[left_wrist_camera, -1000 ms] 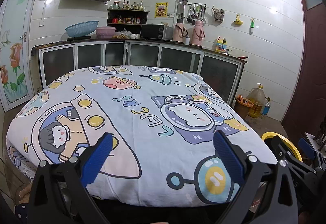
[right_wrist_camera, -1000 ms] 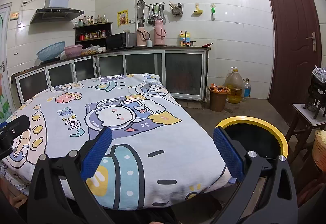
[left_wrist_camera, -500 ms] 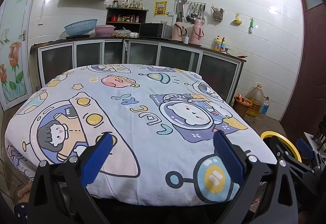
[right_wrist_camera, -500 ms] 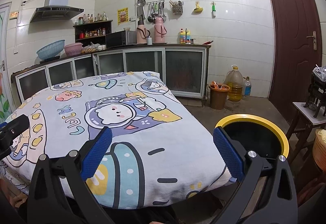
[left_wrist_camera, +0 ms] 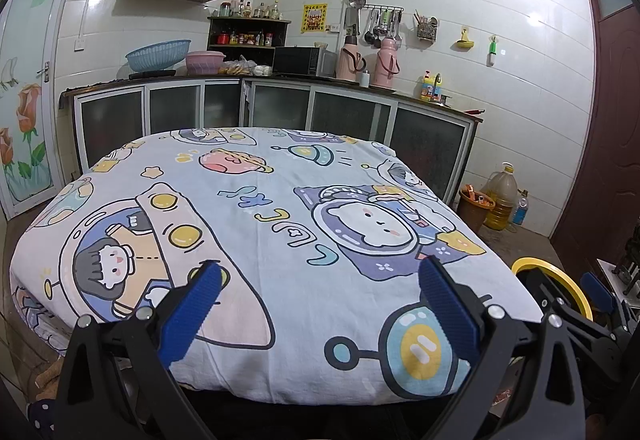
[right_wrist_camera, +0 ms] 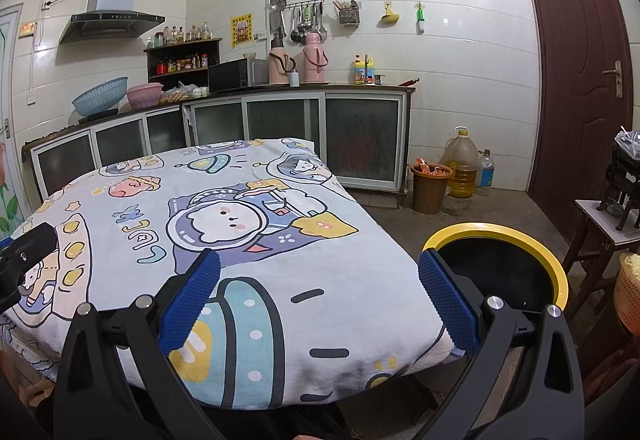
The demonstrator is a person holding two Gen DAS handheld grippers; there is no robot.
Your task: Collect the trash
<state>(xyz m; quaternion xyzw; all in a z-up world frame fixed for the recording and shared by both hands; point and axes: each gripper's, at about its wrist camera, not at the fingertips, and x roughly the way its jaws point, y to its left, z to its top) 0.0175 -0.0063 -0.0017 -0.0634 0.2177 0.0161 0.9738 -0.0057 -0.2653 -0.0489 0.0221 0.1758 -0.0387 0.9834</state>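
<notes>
Left gripper [left_wrist_camera: 316, 304]: my blue-padded fingers stand wide apart with nothing between them, held over the near edge of the table.
Right gripper [right_wrist_camera: 318, 300]: also spread wide and empty, over the table's near right corner; I see its black frame in my left view at the far right.
Trash bin [right_wrist_camera: 520, 252]: black inside with a yellow rim, on the floor just beside the table's right edge; what shows of its inside is dark, contents not discernible.
Trash: I see none on the cloth from either view.
Tablecloth [left_wrist_camera: 280, 207]: cartoon astronaut print, covering the whole table and hanging over its edges.
Brown bucket [right_wrist_camera: 430, 185]: on the floor by the cabinets, orange wrappers showing at its top.
Oil jug [right_wrist_camera: 462, 167]: just beside the bucket, yellow liquid inside; a small bottle [right_wrist_camera: 485, 167] stands next to it.
Counter [right_wrist_camera: 280, 87]: blue basket, pink basin, microwave, two pink flasks.
Right side: small table [right_wrist_camera: 600, 220] and orange basket [right_wrist_camera: 628, 296] stand near the bin.
</notes>
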